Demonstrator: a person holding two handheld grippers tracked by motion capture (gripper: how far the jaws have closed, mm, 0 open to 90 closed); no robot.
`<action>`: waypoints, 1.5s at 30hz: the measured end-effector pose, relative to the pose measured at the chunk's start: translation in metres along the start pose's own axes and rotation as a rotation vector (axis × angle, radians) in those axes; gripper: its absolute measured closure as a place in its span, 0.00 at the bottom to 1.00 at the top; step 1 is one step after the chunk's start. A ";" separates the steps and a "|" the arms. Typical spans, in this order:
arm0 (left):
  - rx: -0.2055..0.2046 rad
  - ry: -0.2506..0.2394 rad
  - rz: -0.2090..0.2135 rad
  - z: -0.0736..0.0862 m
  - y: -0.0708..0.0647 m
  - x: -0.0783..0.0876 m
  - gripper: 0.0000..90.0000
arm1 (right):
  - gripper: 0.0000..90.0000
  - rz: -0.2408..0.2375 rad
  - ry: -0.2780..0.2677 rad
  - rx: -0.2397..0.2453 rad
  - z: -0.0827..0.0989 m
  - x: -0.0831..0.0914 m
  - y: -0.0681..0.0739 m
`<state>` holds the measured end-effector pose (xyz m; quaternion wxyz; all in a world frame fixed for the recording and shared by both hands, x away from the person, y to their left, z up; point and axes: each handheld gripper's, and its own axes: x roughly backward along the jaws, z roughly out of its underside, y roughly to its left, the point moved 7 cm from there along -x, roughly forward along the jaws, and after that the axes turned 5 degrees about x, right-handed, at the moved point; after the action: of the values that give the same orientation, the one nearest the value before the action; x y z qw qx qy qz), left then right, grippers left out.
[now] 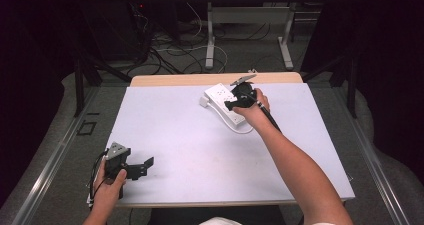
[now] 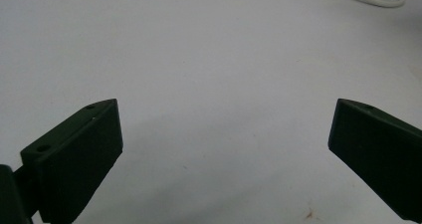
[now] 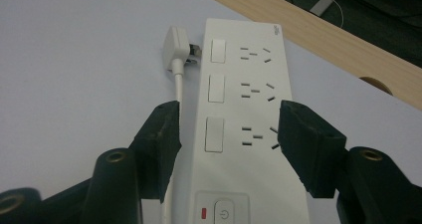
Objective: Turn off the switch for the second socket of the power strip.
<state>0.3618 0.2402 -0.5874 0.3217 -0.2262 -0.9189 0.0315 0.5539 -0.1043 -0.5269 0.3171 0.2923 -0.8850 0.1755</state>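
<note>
A white power strip (image 1: 220, 101) lies at the back of the table, right of the middle. In the right gripper view the power strip (image 3: 249, 109) shows three rocker switches, three socket groups and a power button at its near end. A white plug (image 3: 176, 47) lies unplugged beside its far left corner, its cable running down along the left jaw. My right gripper (image 1: 234, 100) hovers over the strip, and this right gripper (image 3: 229, 129) is open, its jaws straddling the strip's width with a gap on the left side. My left gripper (image 1: 142, 166), the same left gripper (image 2: 224, 134), is open wide over bare table.
The pale table top (image 1: 190, 145) has a wooden strip (image 1: 175, 80) along its far edge. A loop of white cable (image 1: 245, 130) lies by the strip's near end. Cables and table legs crowd the floor beyond.
</note>
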 end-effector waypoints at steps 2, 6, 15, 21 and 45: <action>0.001 0.001 -0.001 0.000 0.000 0.000 0.01 | 0.49 -0.015 0.002 -0.008 0.001 -0.002 -0.001; 0.001 0.000 -0.001 0.000 0.000 0.000 0.01 | 0.49 -0.015 0.004 -0.041 0.003 -0.008 -0.003; 0.007 0.003 -0.002 0.001 0.001 0.000 0.01 | 0.53 -0.005 -0.006 -0.075 0.005 -0.021 -0.009; 0.009 0.003 -0.003 0.001 0.001 0.000 0.01 | 0.57 -0.005 -0.024 -0.074 0.004 -0.026 -0.012; 0.026 0.007 -0.010 0.003 0.005 0.001 0.01 | 0.80 -0.025 -0.094 -0.068 -0.002 -0.049 -0.010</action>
<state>0.3614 0.2451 -0.5904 0.3280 -0.2174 -0.9184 0.0408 0.5920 -0.0909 -0.5569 0.2870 0.3004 -0.9006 0.1276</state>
